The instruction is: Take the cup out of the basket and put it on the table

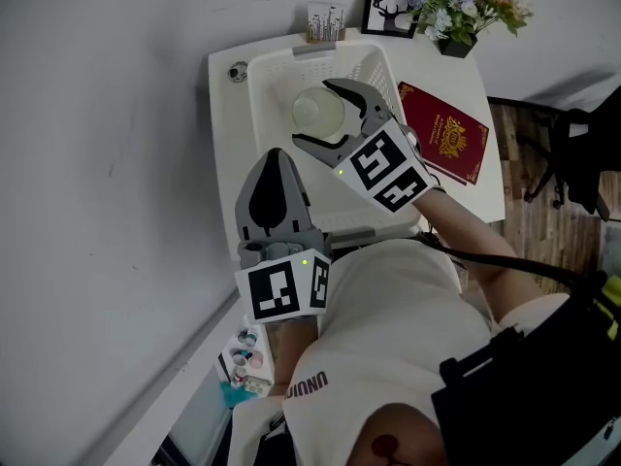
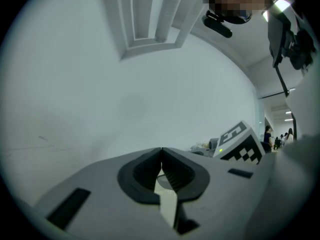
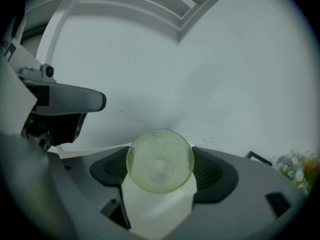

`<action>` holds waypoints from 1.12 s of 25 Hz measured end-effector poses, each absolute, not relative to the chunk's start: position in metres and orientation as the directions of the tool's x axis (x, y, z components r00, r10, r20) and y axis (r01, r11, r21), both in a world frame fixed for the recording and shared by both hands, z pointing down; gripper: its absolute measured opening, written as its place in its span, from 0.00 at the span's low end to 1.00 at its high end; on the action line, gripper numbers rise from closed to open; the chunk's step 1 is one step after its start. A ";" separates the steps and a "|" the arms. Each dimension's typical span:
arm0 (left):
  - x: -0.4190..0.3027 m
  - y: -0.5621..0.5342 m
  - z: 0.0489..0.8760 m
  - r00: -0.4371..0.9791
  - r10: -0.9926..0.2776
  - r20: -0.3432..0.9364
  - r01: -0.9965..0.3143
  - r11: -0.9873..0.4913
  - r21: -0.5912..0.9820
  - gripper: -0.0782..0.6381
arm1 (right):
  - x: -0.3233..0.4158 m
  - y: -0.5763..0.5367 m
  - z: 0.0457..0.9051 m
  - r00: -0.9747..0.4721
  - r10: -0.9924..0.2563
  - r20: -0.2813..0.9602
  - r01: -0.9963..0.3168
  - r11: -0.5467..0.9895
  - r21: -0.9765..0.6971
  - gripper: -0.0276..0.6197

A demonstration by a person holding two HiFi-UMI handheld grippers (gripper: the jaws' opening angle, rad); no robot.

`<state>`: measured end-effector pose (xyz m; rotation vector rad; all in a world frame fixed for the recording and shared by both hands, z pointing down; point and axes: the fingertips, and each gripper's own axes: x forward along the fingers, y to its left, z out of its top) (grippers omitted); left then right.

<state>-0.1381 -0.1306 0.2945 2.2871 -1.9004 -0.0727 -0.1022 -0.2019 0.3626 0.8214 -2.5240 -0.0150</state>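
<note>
A pale green dimpled cup [image 1: 318,113] sits inside the white slatted basket [image 1: 256,115] on the white table [image 1: 225,115]. My right gripper [image 1: 310,112] reaches into the basket, one jaw on each side of the cup. In the right gripper view the cup [image 3: 160,160] fills the gap, its round base facing the camera, and both pads [image 3: 212,171] press against its sides. My left gripper [image 1: 276,158] is shut and empty, hovering over the basket's near left corner. In the left gripper view my left gripper [image 2: 161,151] points at the bare wall.
A red booklet [image 1: 444,132] lies on the table right of the basket. A framed deer picture [image 1: 393,6], a flower pot [image 1: 466,13] and a small card stand [image 1: 326,22] line the far edge. A grey wall runs along the left; a dark chair [image 1: 582,153] stands at the right.
</note>
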 end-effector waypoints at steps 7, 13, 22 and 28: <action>-0.132 -0.132 0.294 0.206 -0.976 0.070 -0.969 -0.193 0.155 0.13 | -0.094 -0.202 0.345 -0.704 -0.587 0.399 -0.576 0.801 0.163 0.66; -0.126 -0.131 0.292 0.219 -0.973 0.072 -0.967 -0.206 0.152 0.13 | -0.085 -0.200 0.330 -0.700 -0.613 0.366 -0.597 0.784 0.170 0.66; -0.115 -0.129 0.291 0.248 -0.966 0.072 -0.961 -0.236 0.145 0.13 | -0.068 -0.196 0.315 -0.687 -0.648 0.330 -0.635 0.756 0.161 0.66; -0.107 -0.131 0.290 0.272 -0.960 0.070 -0.956 -0.261 0.135 0.13 | -0.057 -0.196 0.308 -0.671 -0.675 0.308 -0.660 0.732 0.167 0.66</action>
